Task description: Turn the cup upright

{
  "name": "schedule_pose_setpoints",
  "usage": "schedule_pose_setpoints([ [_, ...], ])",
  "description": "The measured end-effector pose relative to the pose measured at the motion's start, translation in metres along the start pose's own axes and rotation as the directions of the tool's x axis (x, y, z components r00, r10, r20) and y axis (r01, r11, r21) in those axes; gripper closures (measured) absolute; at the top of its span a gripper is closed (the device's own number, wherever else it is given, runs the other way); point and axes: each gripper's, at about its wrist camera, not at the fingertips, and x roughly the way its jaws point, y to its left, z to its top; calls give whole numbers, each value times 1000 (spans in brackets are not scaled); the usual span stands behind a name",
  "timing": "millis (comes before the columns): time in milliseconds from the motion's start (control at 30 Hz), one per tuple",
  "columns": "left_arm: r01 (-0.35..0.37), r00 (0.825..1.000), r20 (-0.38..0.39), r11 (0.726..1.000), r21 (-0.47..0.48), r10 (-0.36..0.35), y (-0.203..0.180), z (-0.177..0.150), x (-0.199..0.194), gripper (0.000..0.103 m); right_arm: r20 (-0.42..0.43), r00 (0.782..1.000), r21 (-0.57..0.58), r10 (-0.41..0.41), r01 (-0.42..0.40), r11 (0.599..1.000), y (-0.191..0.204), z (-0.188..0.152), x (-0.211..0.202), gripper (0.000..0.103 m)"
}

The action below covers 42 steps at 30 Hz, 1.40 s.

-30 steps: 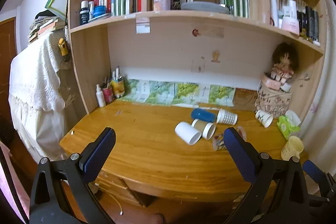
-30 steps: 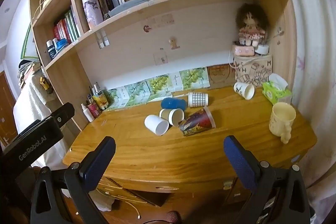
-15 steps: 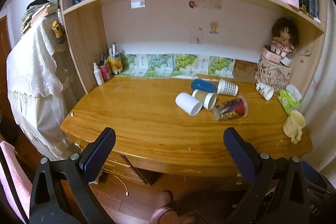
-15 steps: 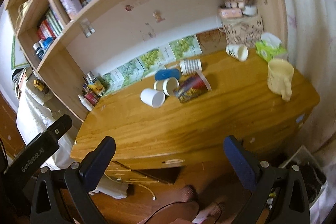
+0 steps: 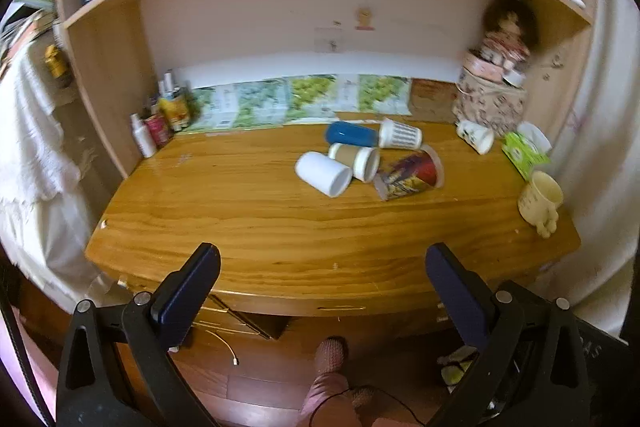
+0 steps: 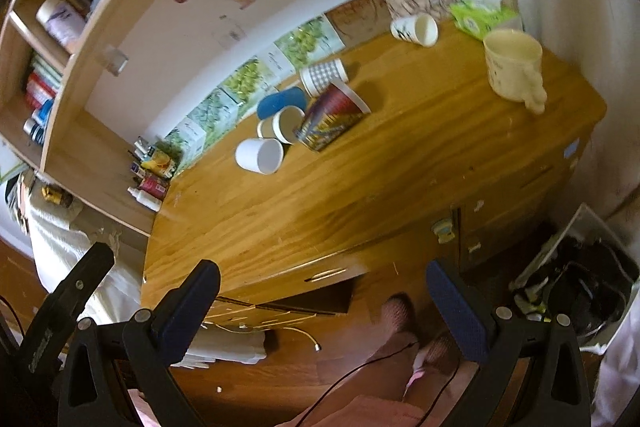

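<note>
Wooden desk (image 5: pixel 280 211) under bookshelves, cluttered at back. Step: pre-approach, nothing grasped yet. Left gripper (image 5: pixel 320 267) has jaws wide apart & empty, hanging off the desk's front edge; right gripper (image 6: pixel 320 275) likewise spread & empty, also short of the desk, tilted view.

Cups lie on their sides well ahead of both grippers, bunched & touching: white cup (image 5: pixel 324 174) nearest, mouth toward the grippers; brown cup (image 5: pixel 356 159) just behind it; printed cup (image 5: pixel 408 175) to its right; blue cup (image 5: pixel 352 134) & checked cup (image 5: pixel 400 134) farther back. Small cup (image 5: pixel 476 138) on its side far right. All look empty.

Yellow mug (image 5: pixel 540 197) already upright far right; can't tell any contents. Green tissue pack (image 5: pixel 524 151) behind it.

Next, prob: reach fwd to white cup (closest, free side), close on its wall, rotate to stand it. Which cup is the target: unclear.
</note>
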Motion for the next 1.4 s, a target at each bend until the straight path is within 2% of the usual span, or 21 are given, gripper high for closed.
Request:
schedule_pose_setpoints([
  [267, 109, 992, -76, 985, 133, -99, -25, 22, 36, 1, -51, 999, 97, 13, -8, 995, -16, 18, 25, 0],
  [467, 207, 973, -149, 951, 230, -176, -52, 45, 73, 1, -78, 997, 207, 28, -11, 978, -36, 38, 44, 0],
  [600, 244, 964, -176, 922, 301, -198, -70, 61, 94, 1, -83, 996, 297, 46, -19, 955, -50, 51, 54, 0],
  [800, 271, 957, -207, 878, 394, -203, -93, 86, 129, 1, -65, 996, 404, 66, -34, 914, -66, 82, 69, 0],
  [1033, 292, 950, -251, 817, 497, -187, -117, 107, 174, 1, -50, 996, 467, 68, -37, 884, -76, 111, 85, 0],
  [1267, 337, 924, -352, 760, 556, -151, -134, 114, 230, 1, -67, 997, 524, 45, -3, 851, -84, 130, 105, 0],
  [1400, 337, 918, -379, 732, 592, -117, -142, 114, 256, 1, -91, 995, 551, 32, 24, 834, -86, 137, 119, 0],
])
